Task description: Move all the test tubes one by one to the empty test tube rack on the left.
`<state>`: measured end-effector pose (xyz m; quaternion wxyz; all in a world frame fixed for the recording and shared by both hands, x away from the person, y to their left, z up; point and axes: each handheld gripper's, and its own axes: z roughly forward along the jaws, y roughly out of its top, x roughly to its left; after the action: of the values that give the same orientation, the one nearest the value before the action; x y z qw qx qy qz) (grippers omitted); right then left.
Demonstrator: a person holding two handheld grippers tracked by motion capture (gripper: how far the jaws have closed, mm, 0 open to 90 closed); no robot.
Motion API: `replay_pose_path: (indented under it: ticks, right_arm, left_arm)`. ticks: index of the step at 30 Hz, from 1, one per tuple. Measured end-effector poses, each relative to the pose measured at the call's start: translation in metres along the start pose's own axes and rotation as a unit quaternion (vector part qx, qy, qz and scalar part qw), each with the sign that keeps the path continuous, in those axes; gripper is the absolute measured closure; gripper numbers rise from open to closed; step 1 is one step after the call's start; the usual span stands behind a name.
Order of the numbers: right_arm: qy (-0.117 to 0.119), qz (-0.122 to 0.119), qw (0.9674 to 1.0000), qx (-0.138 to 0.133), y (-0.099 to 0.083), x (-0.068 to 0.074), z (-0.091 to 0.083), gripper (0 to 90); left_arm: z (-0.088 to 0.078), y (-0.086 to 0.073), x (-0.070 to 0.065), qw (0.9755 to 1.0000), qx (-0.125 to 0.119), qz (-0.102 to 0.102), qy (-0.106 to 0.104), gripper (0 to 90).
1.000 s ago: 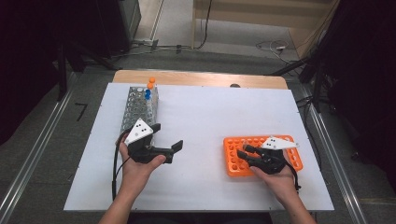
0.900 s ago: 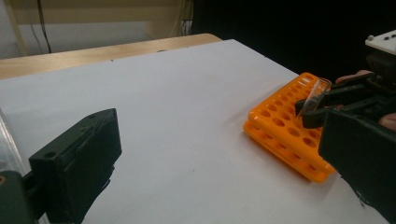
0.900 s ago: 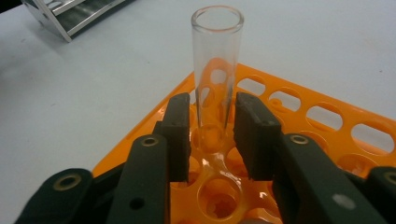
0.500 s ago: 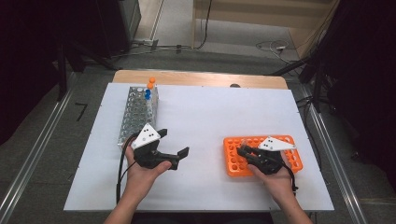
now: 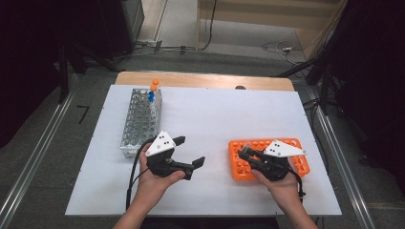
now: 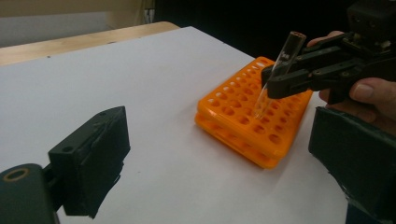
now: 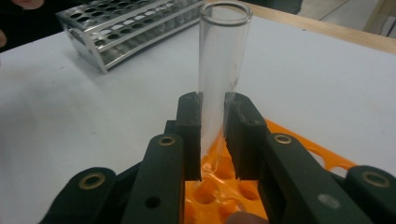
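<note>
My right gripper (image 5: pixel 246 153) is shut on a clear glass test tube (image 7: pixel 224 51), gripping it at mid-length. The tube (image 6: pixel 289 46) leans slightly over the orange rack (image 5: pixel 239 170), its lower end just at the rack's holes (image 6: pixel 243 121). From the left gripper view the right gripper (image 6: pixel 280 78) shows with the tube between its jaws. My left gripper (image 5: pixel 191 150) hovers over the white table left of the orange rack. It is open with nothing between its jaws, which have just been closing a little. In its own view the left gripper (image 6: pixel 219 158) points at the orange rack.
A metal tube rack (image 5: pixel 138 124) stands at the left of the white sheet, with an orange-capped tube (image 5: pixel 154 85) and a blue-capped tube (image 5: pixel 151 96) at its far end. It also shows as the metal rack (image 7: pixel 130 28) beyond the held tube. A wooden table edge (image 5: pixel 205 80) runs along the back.
My left gripper has moved right, toward the table's middle. My right gripper has closed on the tube and risen slightly over the orange rack.
</note>
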<state>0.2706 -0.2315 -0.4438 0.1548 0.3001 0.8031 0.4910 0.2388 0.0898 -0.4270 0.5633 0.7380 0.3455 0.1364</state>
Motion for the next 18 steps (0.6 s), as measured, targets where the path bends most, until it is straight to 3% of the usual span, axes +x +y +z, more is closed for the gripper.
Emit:
replay_pose_path:
  ticks: [8, 18]
  right_arm:
    - [0.039, -0.011, 0.9991, 0.010, 0.004, 0.022, 0.009, 73.9]
    - [0.080, -0.020, 0.9963, 0.024, 0.008, 0.047, 0.020, 74.0]
  left_arm:
    - [0.006, 0.001, -0.012, 0.9987, -0.002, 0.017, -0.048, 34.5]
    - [0.016, 0.002, -0.027, 0.9950, 0.004, 0.031, -0.095, 51.8]
